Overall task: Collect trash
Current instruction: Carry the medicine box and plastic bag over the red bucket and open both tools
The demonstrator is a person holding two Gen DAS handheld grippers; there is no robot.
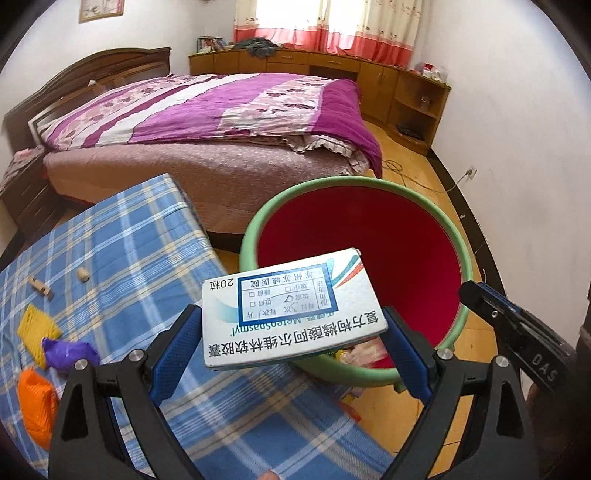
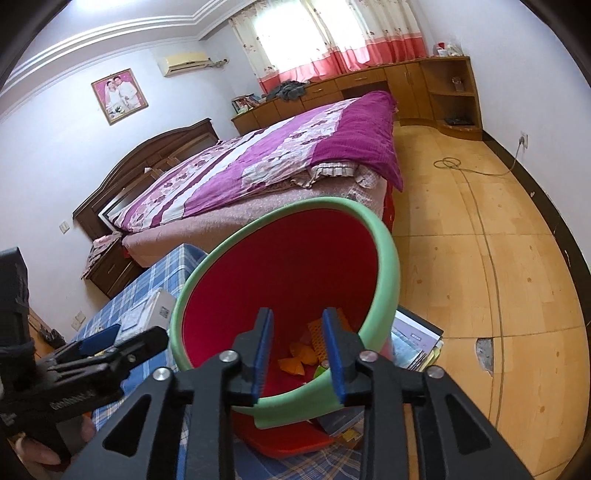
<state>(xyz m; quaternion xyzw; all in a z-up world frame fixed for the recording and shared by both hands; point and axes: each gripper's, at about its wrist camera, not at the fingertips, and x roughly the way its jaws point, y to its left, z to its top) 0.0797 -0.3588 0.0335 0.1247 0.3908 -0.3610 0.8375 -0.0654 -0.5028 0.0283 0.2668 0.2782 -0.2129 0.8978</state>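
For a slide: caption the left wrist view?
Left tongs hold a medicine box over the red bin, beside a plaid tablecloth.

Left wrist view: looks forward and downward from above the blue checked cloth point(image 1: 122, 240); close over the green-rimmed bin point(image 1: 458, 236); faces the bed point(image 1: 207, 110) and window point(image 1: 291, 14).
Right wrist view: sits right at the bin's near rim point(image 2: 386, 243), peering into its red inside; faces the same bed point(image 2: 258, 162), more floor point(image 2: 480, 240) to the right.
Shared: bin, bed, checked cloth, curtained window, wooden cabinets point(image 1: 332, 64); each view catches the other gripper at its edge.
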